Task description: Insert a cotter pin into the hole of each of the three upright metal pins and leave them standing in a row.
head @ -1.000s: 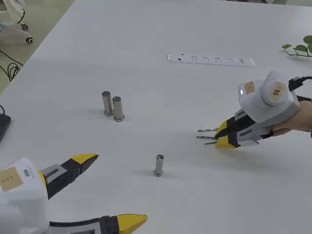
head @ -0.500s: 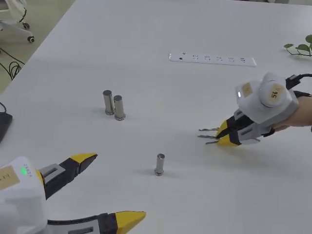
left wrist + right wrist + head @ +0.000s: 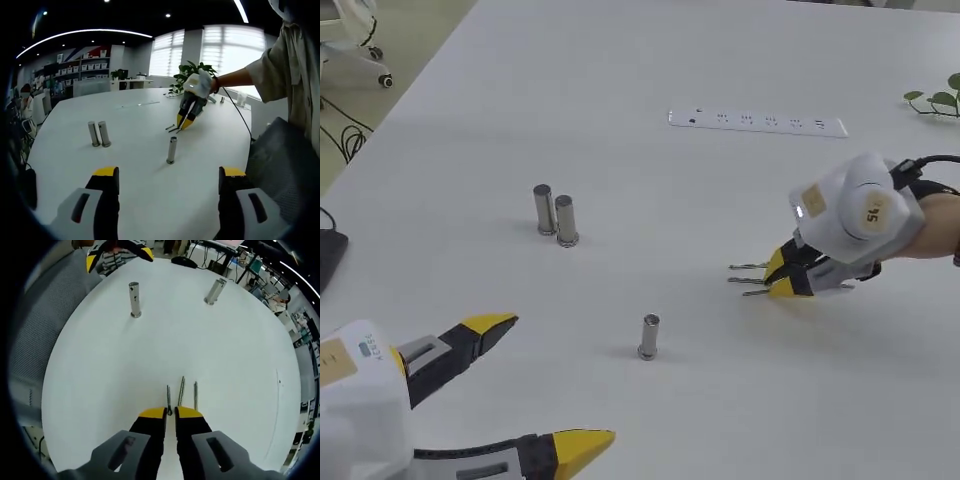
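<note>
Spreading across the head view, a white tabletop (image 3: 650,60) is seen, and everything is set out on it. The left gripper (image 3: 538,382) is held low at the near-left corner, its fingers spread wide apart with nothing between them. The right gripper (image 3: 775,278) is lowered to the tabletop on the right side, its fingers drawn almost together. A power strip (image 3: 755,122) is laid flat along the far side, and leaves of a plant (image 3: 935,98) are seen at the far-right edge. A pair of metal pins (image 3: 565,220) is stood upright left of centre, one just beside the other. A third metal pin (image 3: 649,336) is stood alone nearer the person, well apart from the pair, and a hole is seen near its top in the right gripper view. Three cotter pins (image 3: 747,280) are laid side by side on the tabletop at the right gripper's fingertips, pointed away from them. In the right gripper view the looped end of the outer cotter pin (image 3: 169,399) is caught between the fingertips, and the other two are laid just beside it.
</note>
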### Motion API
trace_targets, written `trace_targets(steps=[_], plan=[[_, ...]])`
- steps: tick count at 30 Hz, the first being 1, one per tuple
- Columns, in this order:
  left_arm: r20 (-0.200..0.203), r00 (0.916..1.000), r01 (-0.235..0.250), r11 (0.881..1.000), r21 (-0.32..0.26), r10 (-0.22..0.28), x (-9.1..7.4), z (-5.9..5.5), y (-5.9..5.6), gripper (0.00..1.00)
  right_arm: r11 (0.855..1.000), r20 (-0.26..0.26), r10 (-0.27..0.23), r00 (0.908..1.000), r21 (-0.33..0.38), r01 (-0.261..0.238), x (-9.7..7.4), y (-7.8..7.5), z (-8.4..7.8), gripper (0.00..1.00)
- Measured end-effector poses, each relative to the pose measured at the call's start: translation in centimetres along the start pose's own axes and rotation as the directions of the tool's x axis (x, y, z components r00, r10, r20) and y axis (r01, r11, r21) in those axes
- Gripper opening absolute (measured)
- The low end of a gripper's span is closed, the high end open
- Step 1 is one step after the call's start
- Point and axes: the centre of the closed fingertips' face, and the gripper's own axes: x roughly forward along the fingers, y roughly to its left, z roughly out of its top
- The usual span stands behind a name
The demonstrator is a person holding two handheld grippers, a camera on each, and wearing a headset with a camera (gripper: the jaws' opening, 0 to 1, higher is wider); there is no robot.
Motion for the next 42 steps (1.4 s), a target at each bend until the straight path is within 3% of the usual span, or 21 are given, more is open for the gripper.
trace_targets(steps=[10,22,28,37,42], plan=[[-0.002,1.0,-0.004,1.0,0.002,0.004,-0.11,-0.08,0.15,0.8,1.0,-0.021,0.023,0.9995,-0.022,-0.023,0.07,0.49,-0.08,0.06],[-0.018,0.9998,-0.002,1.0,0.013,0.002,-0.06,-0.34,0.18,0.79,0.999,-0.019,0.033,0.9993,0.033,-0.032,0.03,0.51,0.07,0.05],[-0.017,0.9999,0.001,1.0,0.015,-0.001,-0.07,-0.36,0.09,0.79,0.997,-0.02,0.03,0.9993,0.076,-0.029,-0.01,0.48,0.18,0.02],[-0.024,0.9997,0.001,1.0,0.014,-0.001,-0.28,-0.46,0.09,0.77,0.997,-0.019,0.003,0.9998,0.082,-0.001,-0.3,0.19,0.32,0.02],[-0.017,0.9999,0.0,1.0,-0.021,0.0,-0.31,-0.26,0.19,0.75,0.997,-0.016,-0.016,0.9997,0.069,0.017,-0.78,0.28,0.71,0.02]])
